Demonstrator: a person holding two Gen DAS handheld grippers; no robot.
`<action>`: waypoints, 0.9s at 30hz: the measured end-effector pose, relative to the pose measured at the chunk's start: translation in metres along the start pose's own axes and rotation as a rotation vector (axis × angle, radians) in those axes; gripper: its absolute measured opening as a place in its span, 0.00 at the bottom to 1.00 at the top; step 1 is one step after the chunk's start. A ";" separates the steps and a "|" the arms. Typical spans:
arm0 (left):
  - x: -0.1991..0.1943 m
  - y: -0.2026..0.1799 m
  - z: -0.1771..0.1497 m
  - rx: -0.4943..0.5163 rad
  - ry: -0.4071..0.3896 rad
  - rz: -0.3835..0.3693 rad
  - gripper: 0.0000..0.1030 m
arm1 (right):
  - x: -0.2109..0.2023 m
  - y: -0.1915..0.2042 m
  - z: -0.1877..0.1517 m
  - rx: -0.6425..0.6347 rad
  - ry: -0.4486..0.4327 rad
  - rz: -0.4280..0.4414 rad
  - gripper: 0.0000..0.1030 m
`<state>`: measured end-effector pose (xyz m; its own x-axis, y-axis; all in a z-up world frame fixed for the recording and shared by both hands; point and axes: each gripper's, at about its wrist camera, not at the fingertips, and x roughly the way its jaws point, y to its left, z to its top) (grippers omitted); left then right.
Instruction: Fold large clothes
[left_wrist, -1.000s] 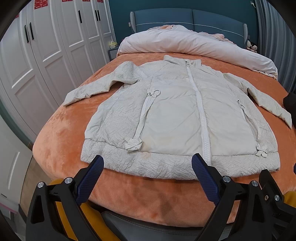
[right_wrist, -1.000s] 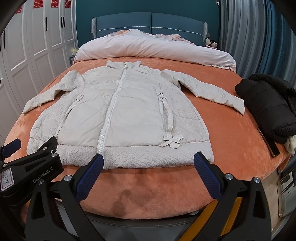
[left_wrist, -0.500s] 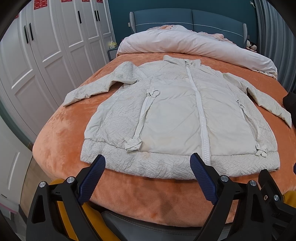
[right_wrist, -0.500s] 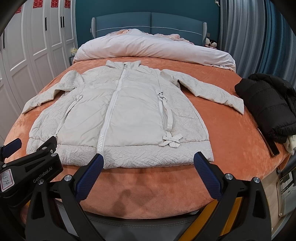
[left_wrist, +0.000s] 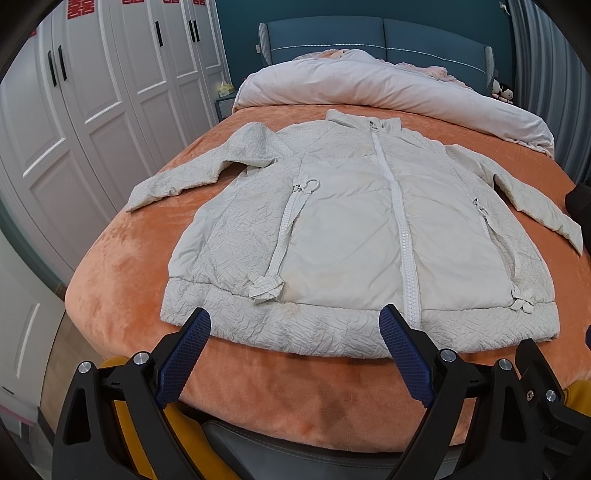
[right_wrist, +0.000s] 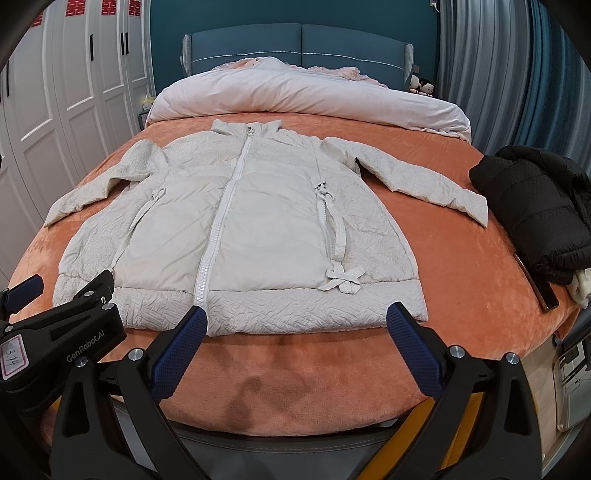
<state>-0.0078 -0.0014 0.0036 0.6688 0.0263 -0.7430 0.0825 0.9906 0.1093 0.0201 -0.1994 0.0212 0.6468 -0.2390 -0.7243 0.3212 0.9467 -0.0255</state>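
Coat spread flat ahead of both my tongs, nothing gripped yet.

The coat lies zipped, front up, on the blanket, its hem just beyond my tips, collar far from me, sleeves out to both sides. My left tongs and right tongs gape wide and empty, short of the hem. A black jacket sits right of my right tongs; the duvet lies beyond the collar.
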 end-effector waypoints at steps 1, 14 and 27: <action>-0.001 0.000 0.000 0.000 0.000 0.001 0.87 | 0.000 -0.001 -0.001 0.000 -0.001 -0.001 0.93; 0.001 0.001 0.000 0.001 0.004 0.002 0.86 | 0.000 -0.001 -0.002 0.001 0.004 -0.002 0.93; 0.020 0.004 0.000 -0.008 0.041 -0.034 0.90 | 0.024 -0.010 -0.004 -0.021 0.028 0.021 0.93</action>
<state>0.0060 0.0030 -0.0109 0.6351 -0.0019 -0.7724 0.0986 0.9920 0.0786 0.0297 -0.2136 0.0008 0.6338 -0.2132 -0.7435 0.2928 0.9559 -0.0244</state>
